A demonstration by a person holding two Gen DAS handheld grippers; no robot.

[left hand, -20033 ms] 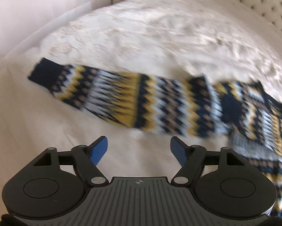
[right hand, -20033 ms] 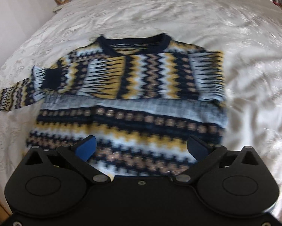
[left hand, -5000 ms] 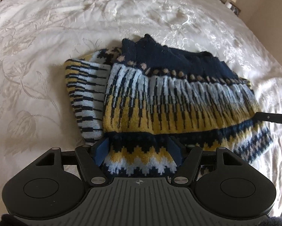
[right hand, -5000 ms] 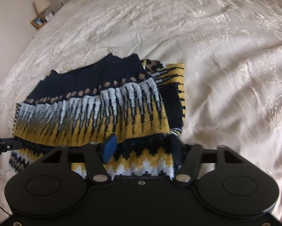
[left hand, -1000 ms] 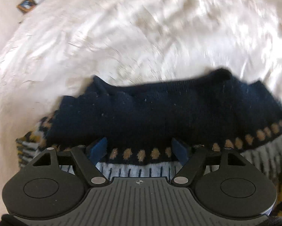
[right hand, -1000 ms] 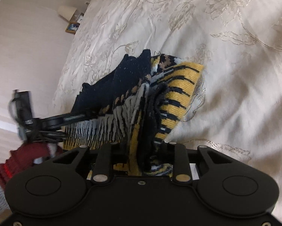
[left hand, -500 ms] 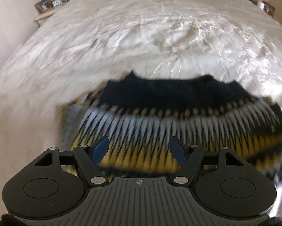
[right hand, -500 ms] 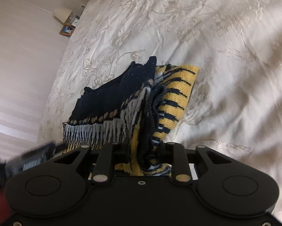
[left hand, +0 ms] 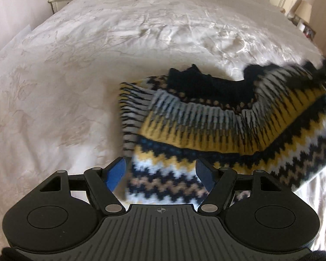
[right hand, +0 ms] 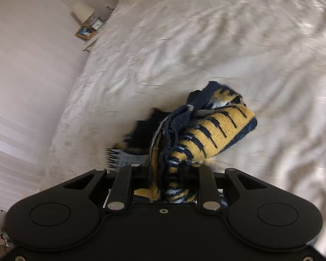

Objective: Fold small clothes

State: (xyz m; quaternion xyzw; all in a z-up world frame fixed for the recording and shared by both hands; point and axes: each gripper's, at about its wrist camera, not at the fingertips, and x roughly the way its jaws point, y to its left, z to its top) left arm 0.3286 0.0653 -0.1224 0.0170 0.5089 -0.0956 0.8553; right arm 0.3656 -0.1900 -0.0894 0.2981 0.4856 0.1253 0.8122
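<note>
My right gripper (right hand: 165, 174) pinches a bunched edge of the folded sweater (left hand: 217, 117), lifting that side off the bed (left hand: 97, 54). My left gripper (left hand: 160, 174) has its fingers (left hand: 116, 171) spread (blue pads showing) astride the sweater's near corner, gripping nothing.

Folded zigzag-knit sweater (left hand: 217, 126), one end lifted

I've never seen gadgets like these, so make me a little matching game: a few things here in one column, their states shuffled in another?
Things:
1. left claw
2. right claw
3. patterned sweater
4. picture frame

States:
A. clamped on knit fabric
B. folded, one end lifted
C. open
D. on the nightstand

Pairs: 1-C, 2-A, 3-B, 4-D
</note>
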